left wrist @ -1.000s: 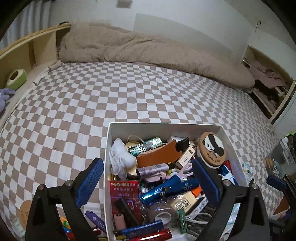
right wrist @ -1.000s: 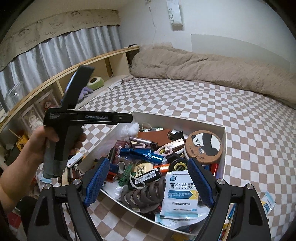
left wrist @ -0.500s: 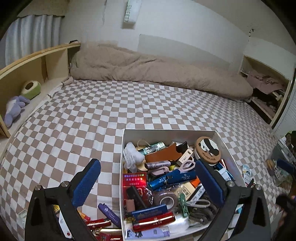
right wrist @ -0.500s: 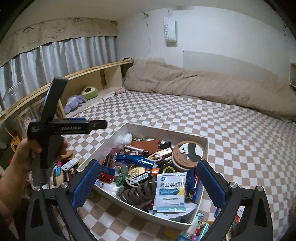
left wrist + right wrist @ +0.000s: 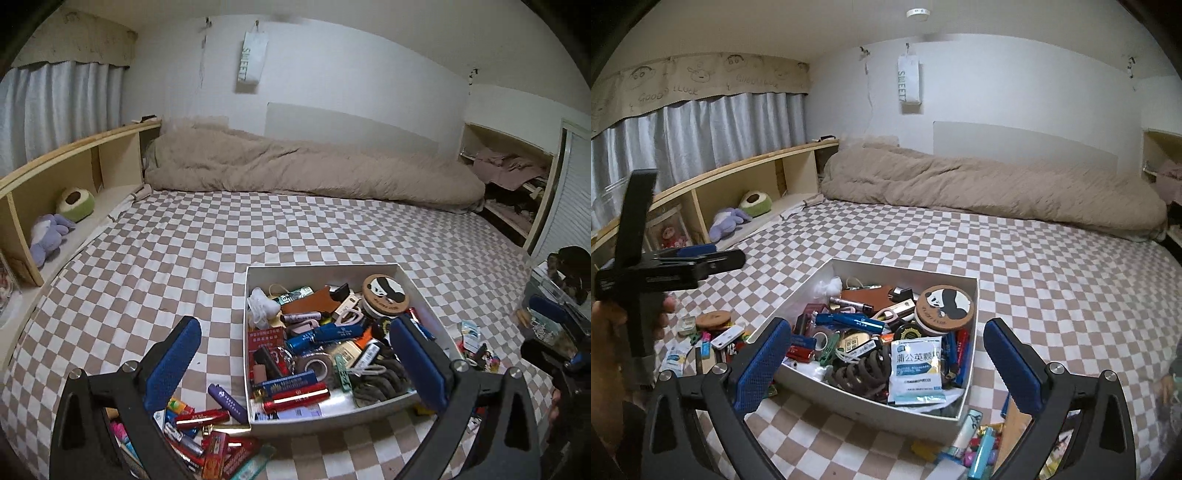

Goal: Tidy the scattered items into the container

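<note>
Left gripper (image 5: 295,363), black-framed with blue ribbed pads, hangs wide open and empty above the near left corner of the white rectangular cardboard box (image 5: 325,271) on the brown-and-white checked bed sheet (image 5: 184,258). Scattered loose beside the box's left wall lie a purple cylindrical tube (image 5: 227,398), a red foil-wrapped stick (image 5: 201,419) and further small packets, all outside the box. Inside it, packed close, sit a blue metal torch (image 5: 325,334), a roll of clear tape (image 5: 314,363) and a round wooden panda coaster (image 5: 386,293) near the far right corner. Right gripper (image 5: 884,365), same build, is likewise spread open and holds nothing, over the box's near edge, where a white-and-blue medicine sachet (image 5: 916,365) lies on top.
</note>
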The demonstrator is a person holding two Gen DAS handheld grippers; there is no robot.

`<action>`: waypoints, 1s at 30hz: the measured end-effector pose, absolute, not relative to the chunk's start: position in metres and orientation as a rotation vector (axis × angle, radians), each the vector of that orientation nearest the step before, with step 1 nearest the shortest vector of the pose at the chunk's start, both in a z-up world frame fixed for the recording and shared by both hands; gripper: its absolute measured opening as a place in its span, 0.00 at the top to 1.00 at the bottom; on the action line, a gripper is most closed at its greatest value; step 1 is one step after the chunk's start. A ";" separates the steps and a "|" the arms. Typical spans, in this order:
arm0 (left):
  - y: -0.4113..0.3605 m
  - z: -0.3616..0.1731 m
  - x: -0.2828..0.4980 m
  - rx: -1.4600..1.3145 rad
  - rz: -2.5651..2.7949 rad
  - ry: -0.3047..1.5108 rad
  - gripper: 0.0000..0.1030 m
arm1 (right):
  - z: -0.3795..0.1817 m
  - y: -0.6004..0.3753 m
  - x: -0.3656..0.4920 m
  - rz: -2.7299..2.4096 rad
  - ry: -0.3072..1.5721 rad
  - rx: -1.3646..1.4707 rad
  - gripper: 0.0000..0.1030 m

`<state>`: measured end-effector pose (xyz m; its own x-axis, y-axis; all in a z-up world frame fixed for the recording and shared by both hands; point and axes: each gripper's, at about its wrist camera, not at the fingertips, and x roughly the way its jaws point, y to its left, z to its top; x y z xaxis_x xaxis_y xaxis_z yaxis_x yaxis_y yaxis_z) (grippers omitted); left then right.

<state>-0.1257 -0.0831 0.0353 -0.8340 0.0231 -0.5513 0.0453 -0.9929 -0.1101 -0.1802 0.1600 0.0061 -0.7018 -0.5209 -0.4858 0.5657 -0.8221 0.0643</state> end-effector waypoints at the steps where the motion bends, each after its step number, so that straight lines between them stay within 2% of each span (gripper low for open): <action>1: -0.082 0.037 -0.121 0.900 -2.993 0.179 0.00 | 0.007 0.161 -0.177 -2.454 0.119 0.659 0.00; 15: -0.067 0.044 -0.062 0.817 -2.992 0.159 0.00 | 0.022 0.169 -0.127 -2.514 0.191 0.568 0.00; 30: -0.049 0.038 -0.025 0.801 -3.014 0.077 0.00 | 0.018 0.177 -0.098 -2.547 0.183 0.570 0.00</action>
